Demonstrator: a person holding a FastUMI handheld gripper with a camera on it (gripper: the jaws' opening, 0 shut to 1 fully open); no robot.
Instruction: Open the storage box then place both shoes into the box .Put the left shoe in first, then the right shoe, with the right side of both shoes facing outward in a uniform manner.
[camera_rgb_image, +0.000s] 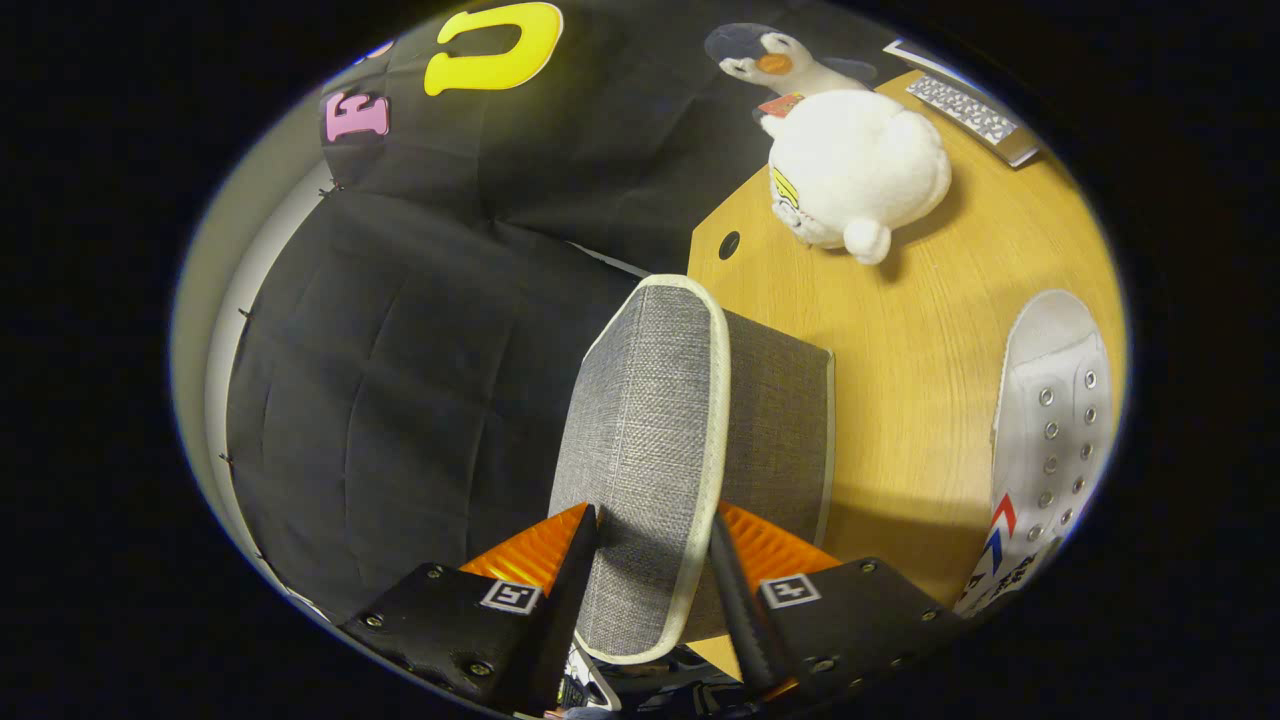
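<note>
While the gripper (652, 560) clamps it, the lid (650, 440) stands upright (lengthwise ahead).

The round wooden table (900, 330) is lit brightly from above, and a dark shadow is cast beside the grey fabric box lid (650, 440). The white plush penguin (855, 170) is almost washed out. Things are bent near the rim, where the white canvas shoe (1050, 430) is stretched. Focus is kept sharp.

Black cloth wall (400, 350); wooden table (900, 330), warmly lit.
</note>
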